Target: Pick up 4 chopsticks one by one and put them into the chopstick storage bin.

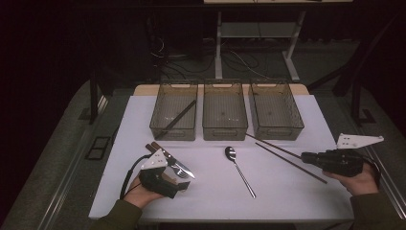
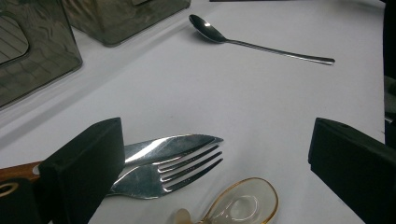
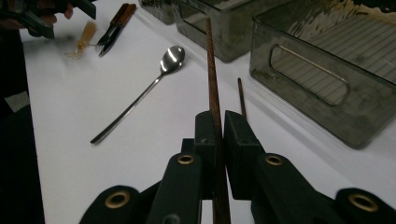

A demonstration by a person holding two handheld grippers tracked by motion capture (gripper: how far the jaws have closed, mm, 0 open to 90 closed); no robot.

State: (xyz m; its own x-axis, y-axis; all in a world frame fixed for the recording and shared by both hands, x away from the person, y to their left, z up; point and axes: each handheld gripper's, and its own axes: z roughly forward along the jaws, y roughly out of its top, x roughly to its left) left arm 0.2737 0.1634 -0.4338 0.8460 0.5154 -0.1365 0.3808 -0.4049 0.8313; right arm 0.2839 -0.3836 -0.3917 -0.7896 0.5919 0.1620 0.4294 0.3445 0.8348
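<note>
Brown and thin, the chopstick (image 3: 211, 70) we hold in our right gripper (image 3: 220, 122) is pinched near one end, jaws closed tight on it with no gap showing beside the stick. In the right gripper view its long axis runs straight on from the jaws, away from us toward the bins. In the high view that same chopstick (image 1: 280, 147) slants from the right gripper (image 1: 306, 156) up and leftward, its far tip near the front wall of the right bin (image 1: 276, 130). A second chopstick (image 1: 292, 164) lies on the white table (image 1: 215, 196) just beside it, roughly parallel.

What the next move turns on, we judge, is the left bin (image 1: 173, 132), which already holds a third chopstick (image 1: 177, 118) lying on the diagonal. That bin sits well apart from our right hand, past the middle bin (image 1: 225, 129), so the stick must travel leftward across the table and turn to fit the bin's length.

Our left gripper (image 1: 165, 178) rests nearer that bin, jaws wide apart and holding nothing, with the fork (image 2: 168, 175) and knife (image 2: 163, 147) lying between them, a glass spoon (image 2: 238, 205) close by. The metal spoon (image 1: 238, 168) lies mid-table between the hands.
</note>
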